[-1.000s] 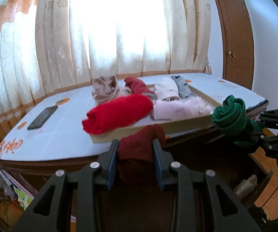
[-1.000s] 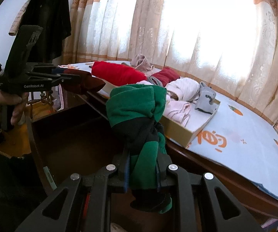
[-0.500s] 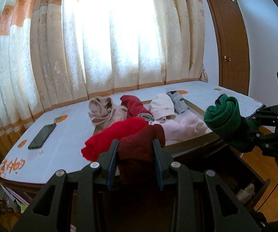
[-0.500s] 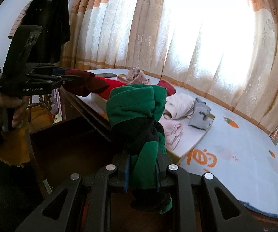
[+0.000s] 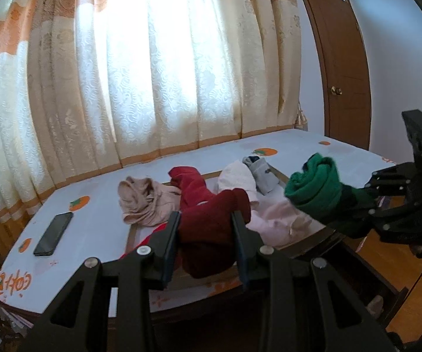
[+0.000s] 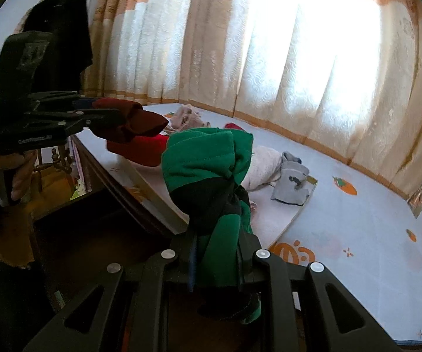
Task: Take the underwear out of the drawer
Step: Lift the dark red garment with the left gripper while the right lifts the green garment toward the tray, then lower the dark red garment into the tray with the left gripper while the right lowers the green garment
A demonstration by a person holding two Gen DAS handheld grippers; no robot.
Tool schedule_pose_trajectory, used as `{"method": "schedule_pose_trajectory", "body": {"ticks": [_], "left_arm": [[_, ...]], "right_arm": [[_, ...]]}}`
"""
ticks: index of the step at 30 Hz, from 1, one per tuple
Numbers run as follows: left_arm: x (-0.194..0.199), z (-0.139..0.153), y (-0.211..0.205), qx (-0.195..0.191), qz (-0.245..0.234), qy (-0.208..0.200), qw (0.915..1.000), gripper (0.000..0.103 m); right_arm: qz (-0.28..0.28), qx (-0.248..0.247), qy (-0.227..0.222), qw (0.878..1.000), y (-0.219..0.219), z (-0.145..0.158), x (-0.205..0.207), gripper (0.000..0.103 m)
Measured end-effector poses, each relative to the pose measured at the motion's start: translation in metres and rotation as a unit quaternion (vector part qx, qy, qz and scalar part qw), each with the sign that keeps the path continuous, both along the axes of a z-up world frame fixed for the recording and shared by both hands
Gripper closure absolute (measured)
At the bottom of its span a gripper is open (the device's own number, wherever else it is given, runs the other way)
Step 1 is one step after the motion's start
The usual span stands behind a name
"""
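Note:
My left gripper (image 5: 205,217) is shut on a rolled dark red underwear (image 5: 213,234), held above the near edge of the white-covered table (image 5: 99,234). In the right wrist view my right gripper (image 6: 216,240) is shut on a rolled green and black underwear (image 6: 205,164), held up over the open dark drawer (image 6: 93,234). Each view shows the other gripper: the right gripper (image 5: 357,202) with the green roll (image 5: 313,187), and the left gripper (image 6: 102,117) with the dark red roll (image 6: 140,121). The two rolls hang side by side, apart from each other.
A shallow cardboard tray (image 5: 281,174) on the table holds several rolled garments in red, pink, white and grey. A black phone (image 5: 53,233) lies at the table's left. Curtains hang behind, a brown door (image 5: 342,73) stands right, and a dark coat (image 6: 61,38) hangs left.
Both grippers have risen with their rolls and come forward over the table edge. The tray and table top now sit lower in both views. Neither grip has changed.

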State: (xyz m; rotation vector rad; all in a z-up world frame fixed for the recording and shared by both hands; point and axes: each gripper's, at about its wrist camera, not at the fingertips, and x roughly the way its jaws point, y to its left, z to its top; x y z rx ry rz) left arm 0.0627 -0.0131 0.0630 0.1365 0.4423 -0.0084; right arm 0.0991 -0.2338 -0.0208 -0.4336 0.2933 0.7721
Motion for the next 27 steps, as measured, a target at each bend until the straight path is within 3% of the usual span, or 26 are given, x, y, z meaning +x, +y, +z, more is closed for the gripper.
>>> {"method": "schedule_pose_trajectory", "body": {"ticks": [8,16,27], "left_arm": [[0.035,0.001,-0.006,0.009,-0.004,0.013,0.9999,0.071],[0.07,0.0,0.0,-0.006,0.003,0.036,0.9993,0.071],[0.112,-0.012,0.003,-0.02,0.011,0.07,0.9973,0.071]], "right_arm": [[-0.014,0.006,0.019,1.0,0.009,0.007,0.027,0.081],[-0.026,0.015,0.034,0.999,0.024,0.021,0.052,0.081],[-0.065,0.003,0.075,0.995,0.039,0.014,0.099,0.081]]}}
